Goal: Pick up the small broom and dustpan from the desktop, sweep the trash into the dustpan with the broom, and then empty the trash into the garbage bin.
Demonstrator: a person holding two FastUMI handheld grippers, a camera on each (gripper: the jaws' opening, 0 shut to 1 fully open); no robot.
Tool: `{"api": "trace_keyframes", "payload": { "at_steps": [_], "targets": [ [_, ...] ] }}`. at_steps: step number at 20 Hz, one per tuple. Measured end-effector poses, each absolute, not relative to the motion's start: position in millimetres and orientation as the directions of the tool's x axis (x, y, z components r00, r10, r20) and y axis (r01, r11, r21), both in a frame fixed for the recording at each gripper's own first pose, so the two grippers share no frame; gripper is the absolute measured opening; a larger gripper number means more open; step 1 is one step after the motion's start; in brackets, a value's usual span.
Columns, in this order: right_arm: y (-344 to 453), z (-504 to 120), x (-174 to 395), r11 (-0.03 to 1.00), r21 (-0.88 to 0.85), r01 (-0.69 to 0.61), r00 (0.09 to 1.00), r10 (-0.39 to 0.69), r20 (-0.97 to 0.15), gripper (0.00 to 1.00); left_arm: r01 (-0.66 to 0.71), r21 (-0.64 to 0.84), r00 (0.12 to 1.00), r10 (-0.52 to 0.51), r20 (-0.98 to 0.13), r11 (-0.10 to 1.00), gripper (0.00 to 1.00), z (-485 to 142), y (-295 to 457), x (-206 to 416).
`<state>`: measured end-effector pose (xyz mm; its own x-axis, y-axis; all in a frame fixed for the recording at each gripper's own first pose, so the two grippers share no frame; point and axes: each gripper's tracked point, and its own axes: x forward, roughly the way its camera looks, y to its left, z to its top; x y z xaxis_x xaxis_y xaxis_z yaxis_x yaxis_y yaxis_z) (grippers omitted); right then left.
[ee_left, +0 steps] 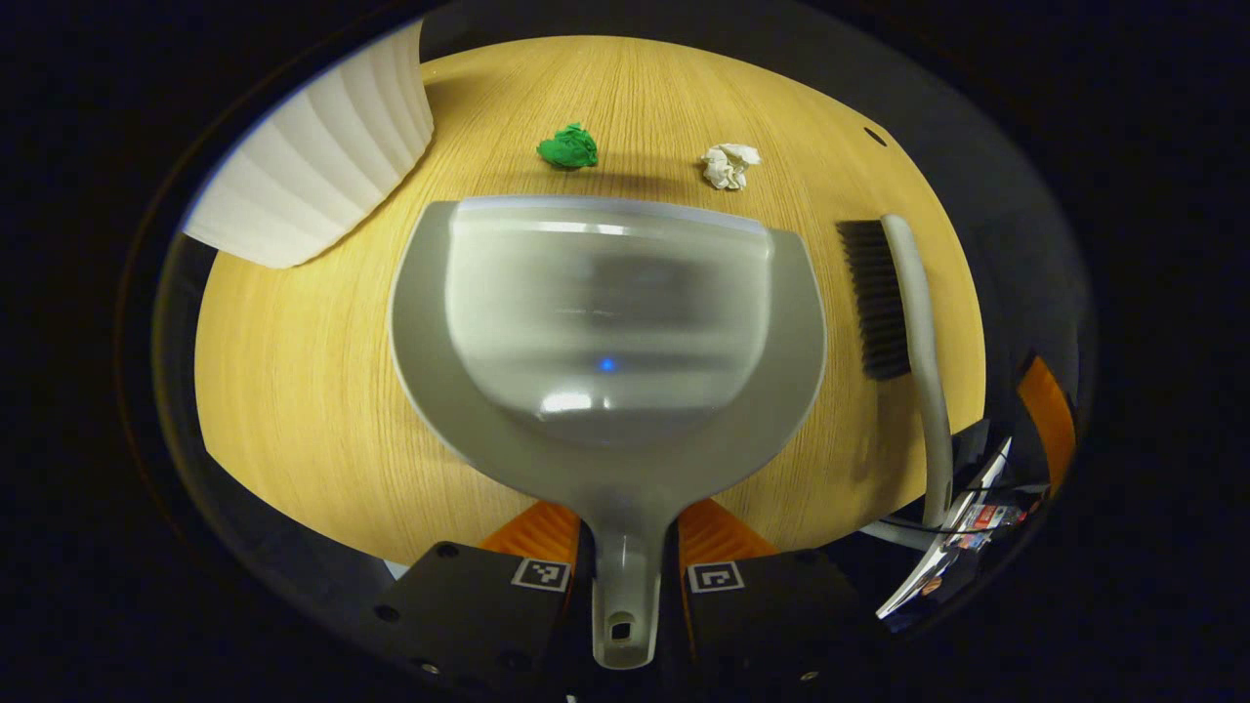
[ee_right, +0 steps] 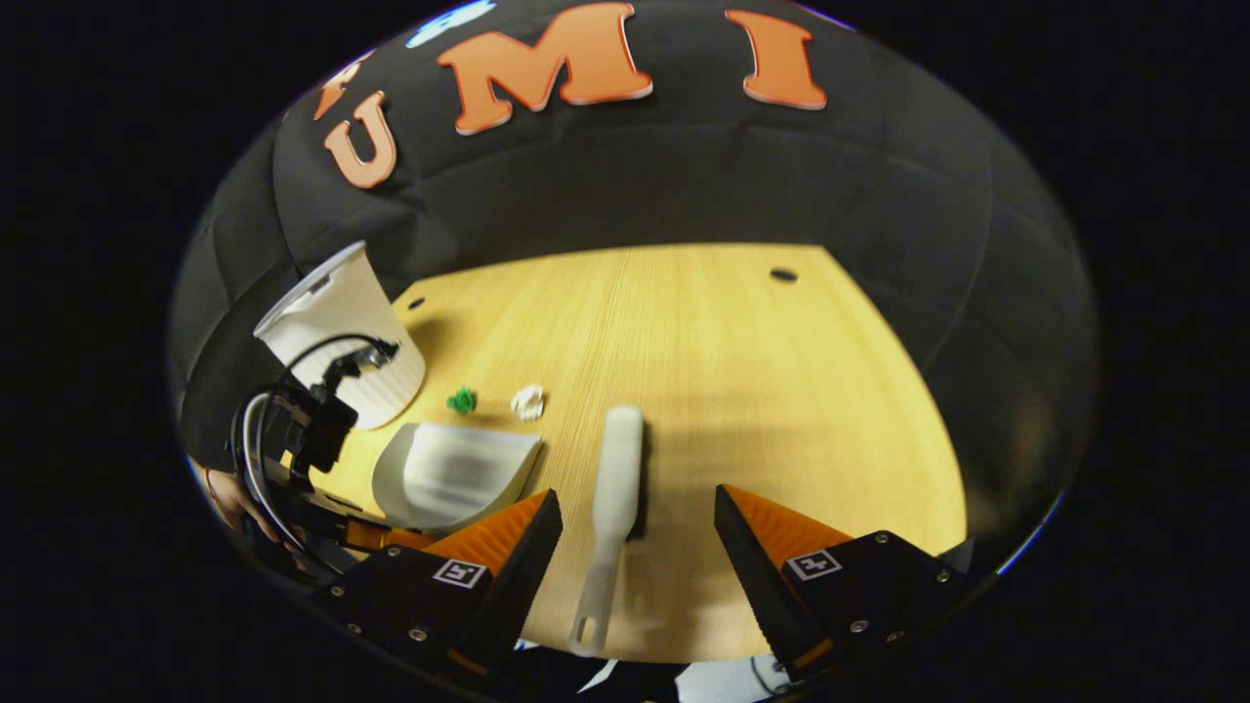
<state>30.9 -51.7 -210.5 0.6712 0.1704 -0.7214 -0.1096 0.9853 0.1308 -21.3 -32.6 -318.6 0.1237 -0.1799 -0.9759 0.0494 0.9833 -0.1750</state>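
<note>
- The left gripper has its jaws closed on the dustpan handle; the pan sits low over the table.
- The right gripper hangs with jaws wide open, the broom handle lying between them, untouched.
- Green scrap at 12 o'clock of the pan, white scrap at 1, bin at 10.
- Best to lower squarely over the handle and close mid-handle, so the bristles stay level.
</note>
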Motion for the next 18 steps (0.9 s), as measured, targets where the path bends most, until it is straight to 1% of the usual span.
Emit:
{"api": "trace_keyframes", "payload": {
  "at_steps": [1, 2, 4, 8, 11, 15, 16, 17, 18],
  "targets": [
    [-45.3, -226.0, 27.0, 0.979, 0.157, -0.127, 0.614, 0.202, -0.763, 0.96, 0.085, -0.169, 0.141, -0.180, -0.974, 0.982, 0.29, -321.4, -28.2, -19.1],
    [-42.6, -240.2, 22.2, 0.978, 0.152, -0.144, 0.561, 0.207, -0.801, 0.96, 0.108, -0.165, 0.157, -0.181, -0.971, 0.980, 0.29, -323.0, -25.0, -17.8],
    [-49.0, -264.6, 15.6, 0.978, 0.101, -0.181, 0.478, 0.177, -0.860, 0.96, 0.101, -0.184, 0.163, -0.199, -0.966, 0.978, 0.29, -321.8, -23.9, -18.2],
    [-44.4, -297.3, 13.1, 0.975, 0.056, -0.215, 0.345, 0.129, -0.930, 0.96, 0.110, -0.203, 0.189, -0.221, -0.957, 0.973, 0.29, -324.7, -24.2, -17.9],
    [-32.8, -307.5, 14.2, 0.972, 0.091, -0.216, 0.259, 0.147, -0.955, 0.96, 0.118, -0.228, 0.183, -0.246, -0.952, 0.967, 0.29, -323.1, -22.8, -15.4],
    [-34.3, -320.2, 14.7, 0.976, 0.040, -0.214, 0.210, 0.086, -0.974, 0.95, 0.152, -0.209, 0.211, -0.238, -0.948, 0.966, 0.29, -322.7, -23.8, -15.8],
    [-37.8, -322.1, 14.9, 0.974, 0.014, -0.225, 0.210, 0.063, -0.976, 0.89, 0.157, -0.211, 0.214, -0.242, -0.947, 0.965, 0.29, -323.4, -21.9, -17.0],
    [-41.6, -323.9, 14.2, 0.972, -0.014, -0.233, 0.206, 0.036, -0.978, 0.75, 0.164, -0.213, 0.215, -0.246, -0.945, 0.963, 0.29, -323.8, -21.3, -16.9],
    [-42.5, -324.9, 14.6, 0.973, -0.026, -0.230, 0.205, 0.023, -0.978, 0.71, 0.169, -0.213, 0.217, -0.247, -0.944, 0.962, 0.29, -324.8, -20.0, -18.7]
  ]
}}
